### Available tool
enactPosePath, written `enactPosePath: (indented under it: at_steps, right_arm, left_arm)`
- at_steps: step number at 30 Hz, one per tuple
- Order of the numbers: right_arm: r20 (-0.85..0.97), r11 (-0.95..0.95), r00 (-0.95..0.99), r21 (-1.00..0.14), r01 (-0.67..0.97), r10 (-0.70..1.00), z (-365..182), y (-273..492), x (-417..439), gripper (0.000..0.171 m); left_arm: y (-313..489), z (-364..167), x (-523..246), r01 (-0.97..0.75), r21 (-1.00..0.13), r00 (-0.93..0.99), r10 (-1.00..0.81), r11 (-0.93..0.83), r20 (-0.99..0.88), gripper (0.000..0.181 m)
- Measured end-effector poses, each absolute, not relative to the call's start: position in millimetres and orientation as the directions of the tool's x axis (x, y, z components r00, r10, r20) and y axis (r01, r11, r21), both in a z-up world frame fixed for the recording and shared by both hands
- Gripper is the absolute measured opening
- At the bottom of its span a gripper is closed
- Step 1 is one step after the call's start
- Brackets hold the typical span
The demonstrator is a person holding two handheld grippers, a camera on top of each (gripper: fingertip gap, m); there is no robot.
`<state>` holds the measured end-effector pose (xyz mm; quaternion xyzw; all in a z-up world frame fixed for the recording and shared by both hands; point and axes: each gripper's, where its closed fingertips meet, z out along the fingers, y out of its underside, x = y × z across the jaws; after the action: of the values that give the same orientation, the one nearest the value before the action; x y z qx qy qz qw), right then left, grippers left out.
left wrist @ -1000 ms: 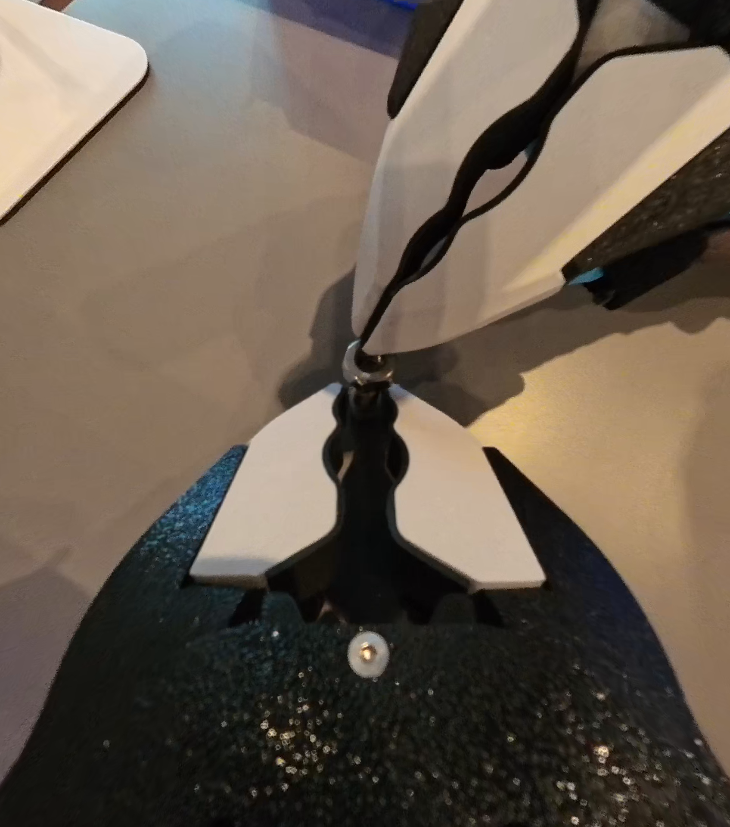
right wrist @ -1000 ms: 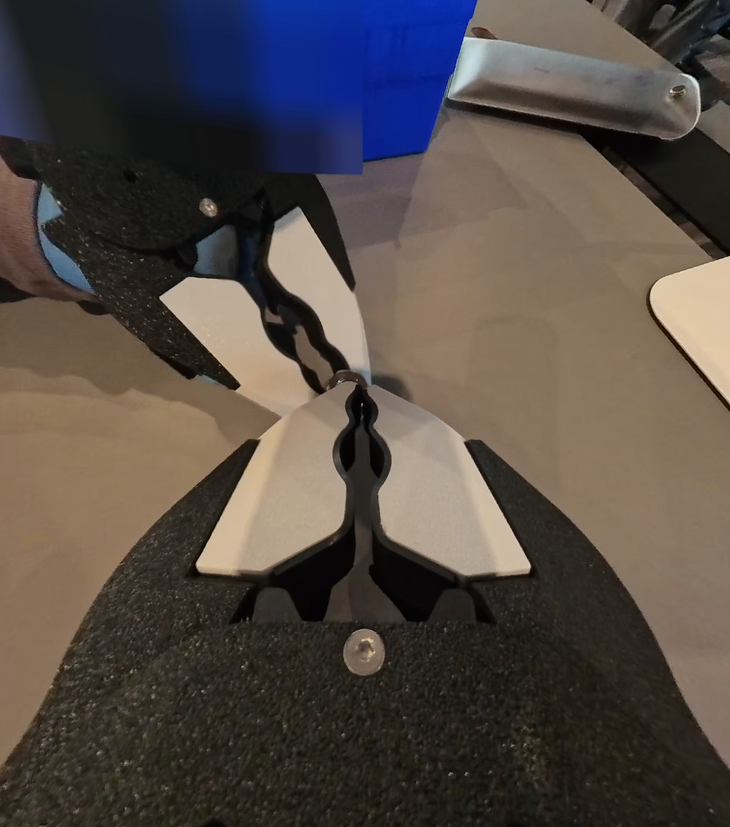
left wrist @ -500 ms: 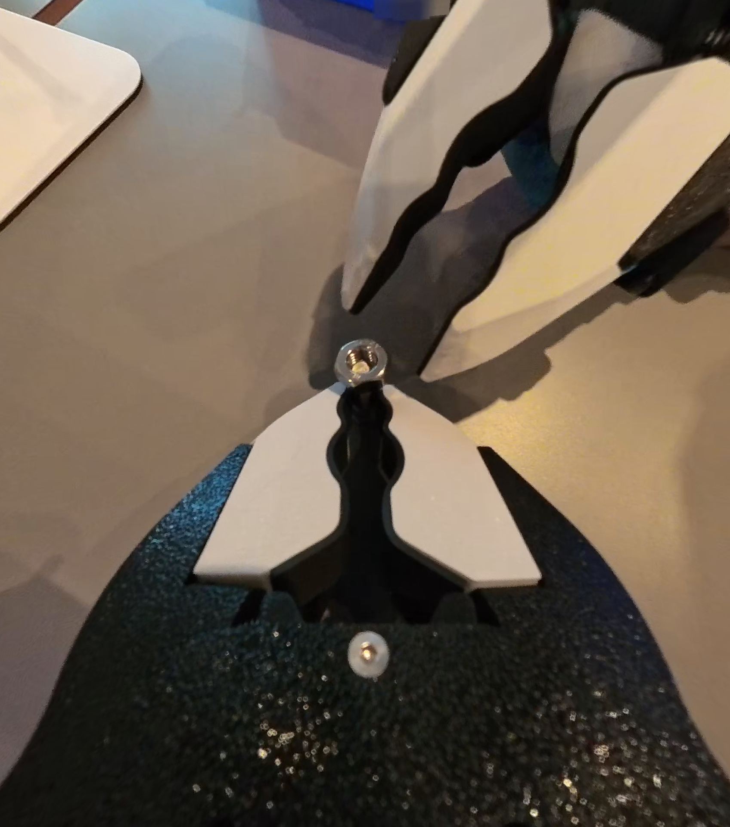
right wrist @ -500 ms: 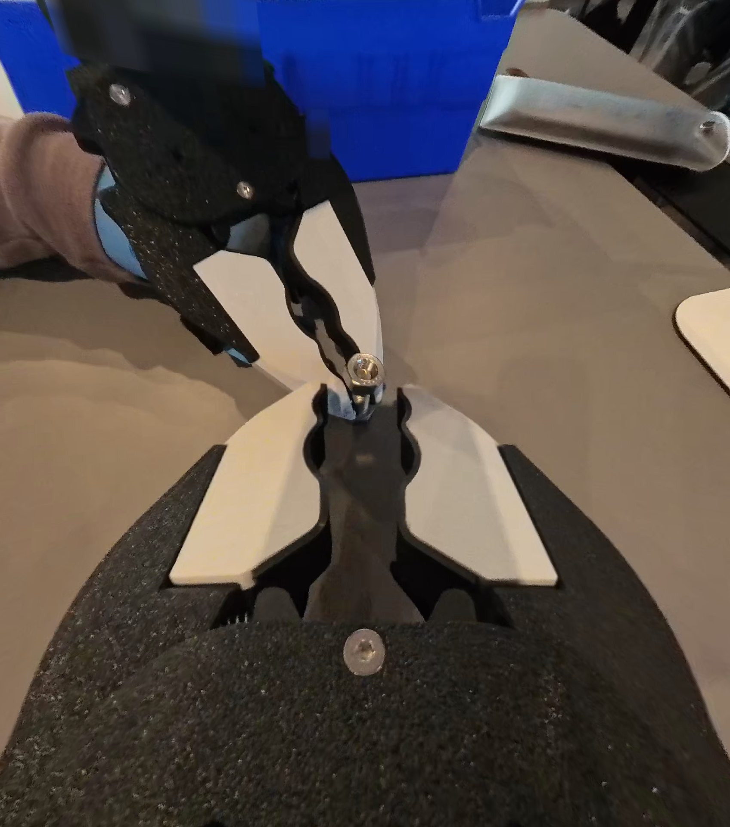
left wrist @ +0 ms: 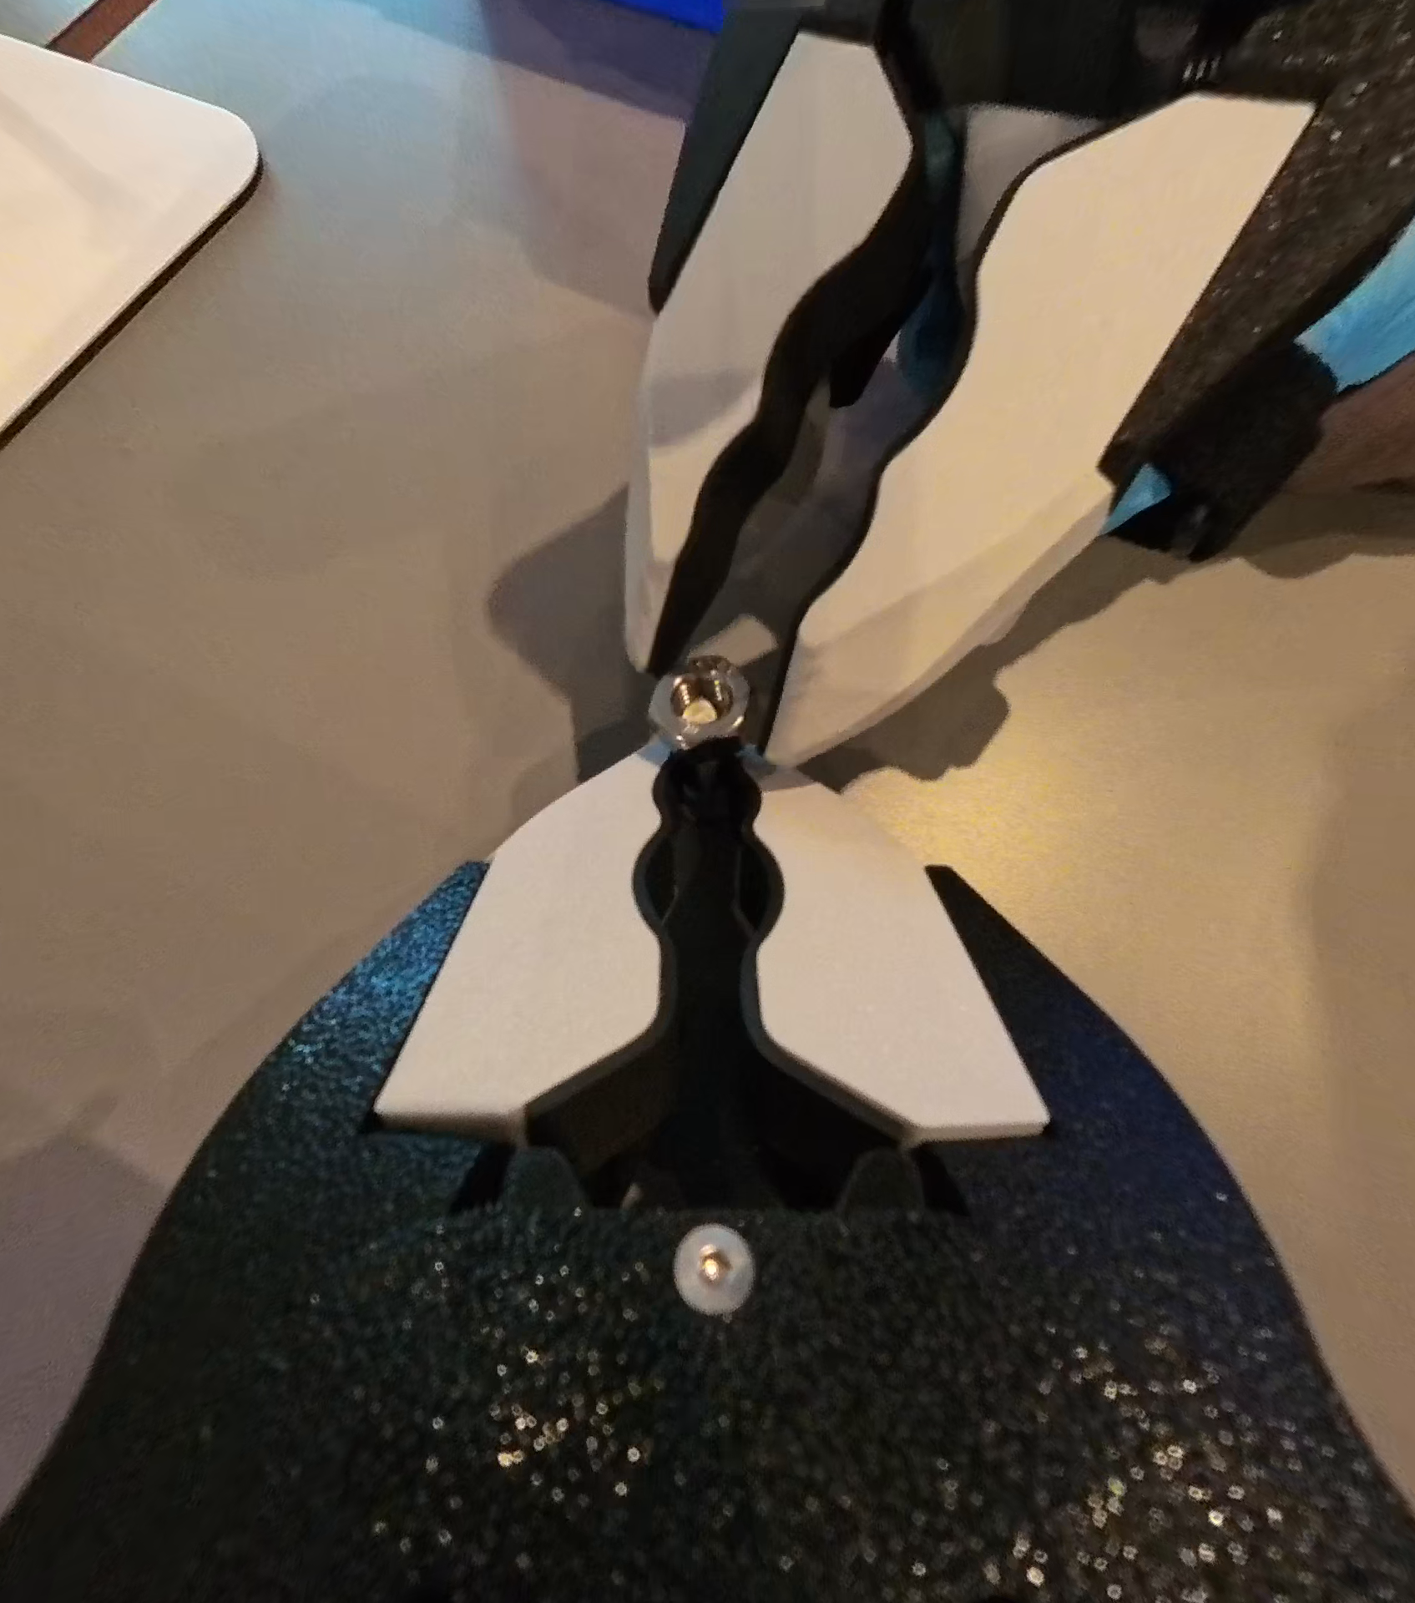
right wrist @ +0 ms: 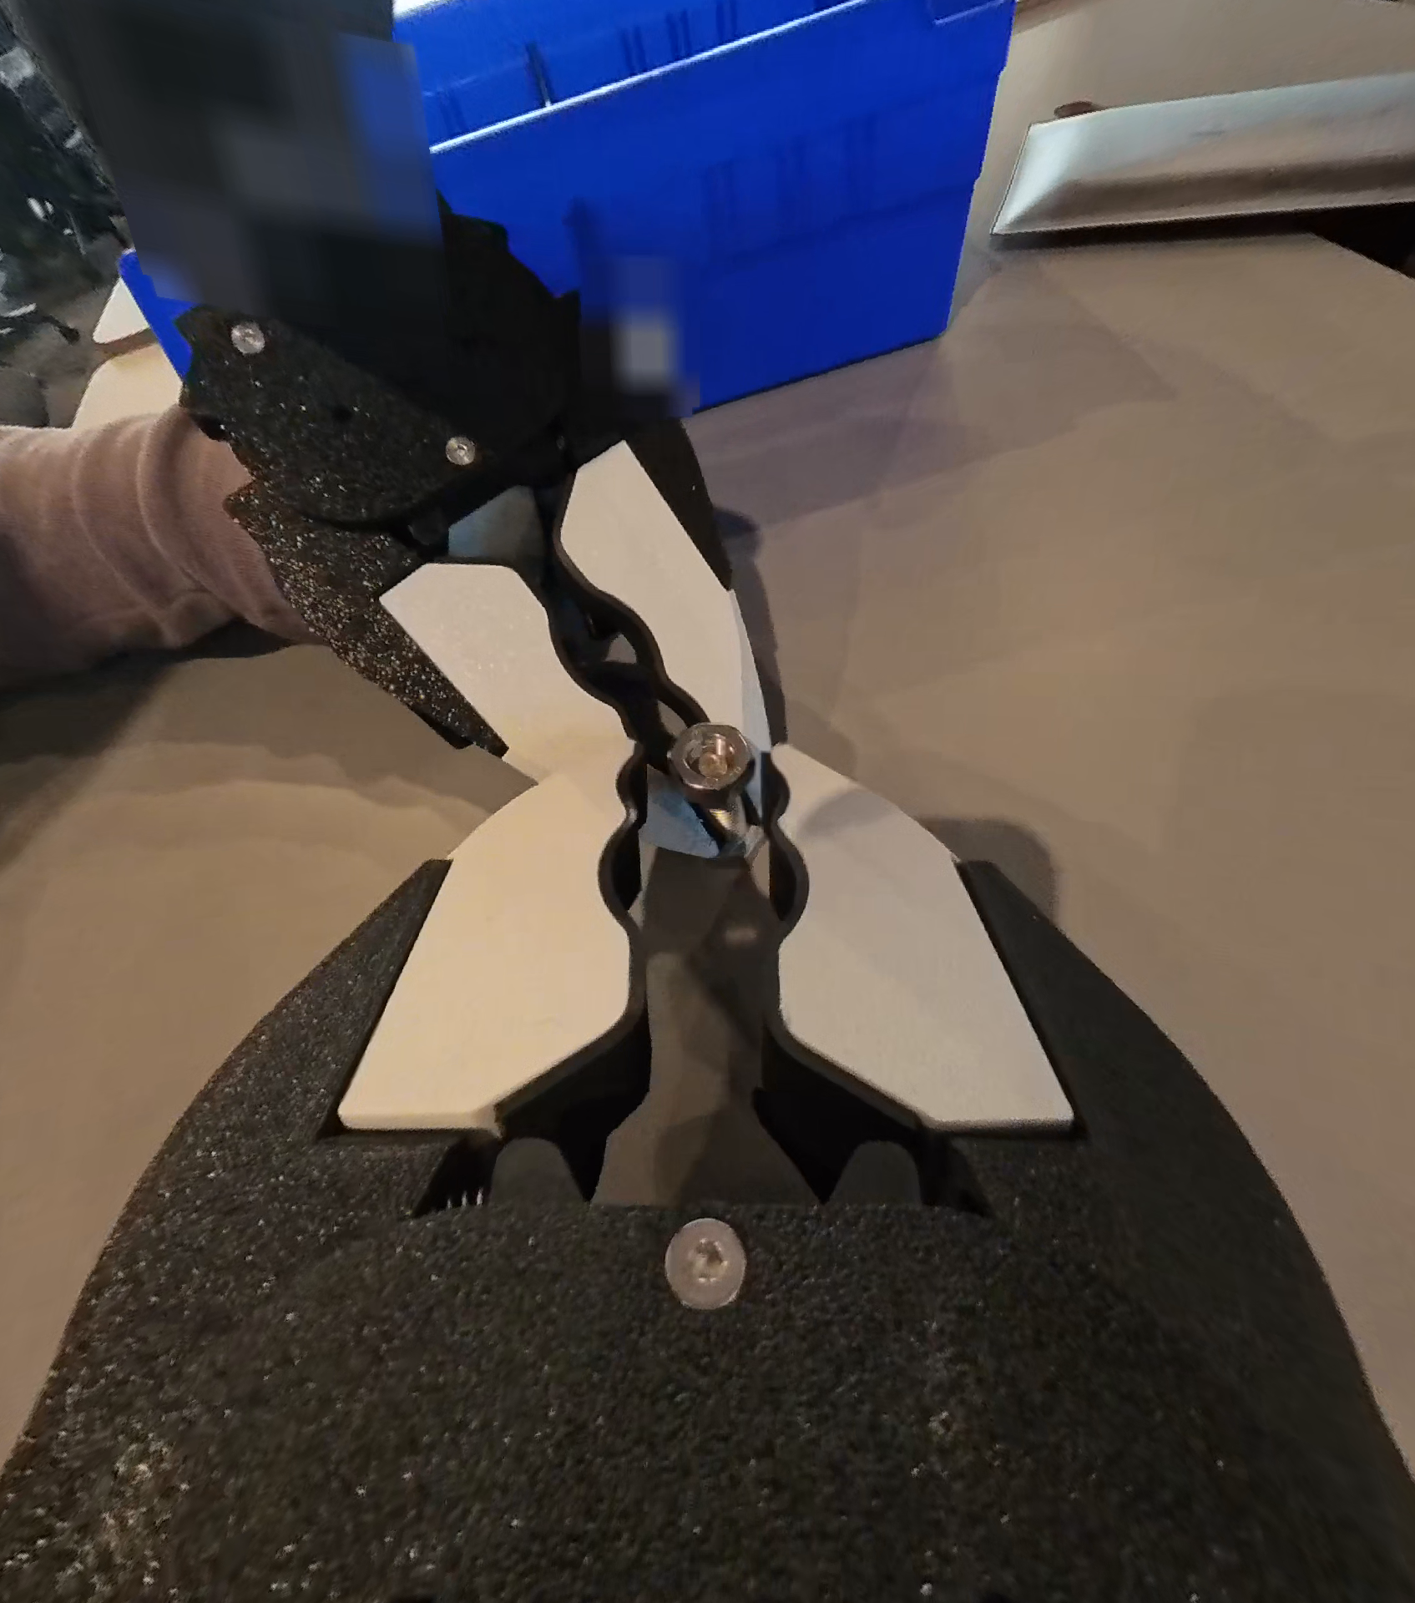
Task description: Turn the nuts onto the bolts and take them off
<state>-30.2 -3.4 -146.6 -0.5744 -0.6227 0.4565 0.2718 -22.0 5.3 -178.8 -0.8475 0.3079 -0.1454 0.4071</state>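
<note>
Speckled black plastic gripper bodies point(right wrist: 686, 1431) showing silver screws, wavy-edged white fingers point(left wrist: 530, 980); person wearing mauve ribbed sleeve point(right wrist: 53, 538).

Both wide-angle views are dim and warm-toned, lit softly from above. The grey-brown table point(left wrist: 253, 694) carries broad, soft-edged shadows beneath both grippers, with a yellowish bright patch at the right of the left wrist view. The right gripper point(left wrist: 708, 685) is smeared by motion blur there. Speckled glints sparkle on the left gripper point(left wrist: 708, 763) housing. Straight edges bow toward the corners; the blue bin point(right wrist: 773, 217) looks soft.
</note>
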Motion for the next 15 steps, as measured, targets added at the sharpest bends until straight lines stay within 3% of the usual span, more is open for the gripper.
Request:
enactPosePath:
  at_steps: [6, 12, 15]
  right_arm:
    - [-0.13, -0.033, -0.171, -0.877, 0.48, 0.977, -148.4, -2.0, -30.7, 0.019]
    - [0.043, 0.12, -0.16, -0.848, 0.516, 0.986, -148.6, -2.3, -30.5, 0.019]
    - [0.011, 0.087, -0.142, -0.837, 0.54, 0.99, -148.7, -1.8, -30.9, 0.019]
  left_arm:
    - [5.1, -178.5, -21.5, -0.404, -0.783, 0.764, -0.645, -0.474, -0.004, 0.009]
    - [4.8, -178.3, -21.2, -0.405, -0.785, 0.76, -0.65, -0.469, -0.004, 0.009]
    - [5.0, -178.3, -21.5, -0.404, -0.785, 0.762, -0.648, -0.47, -0.004, 0.009]
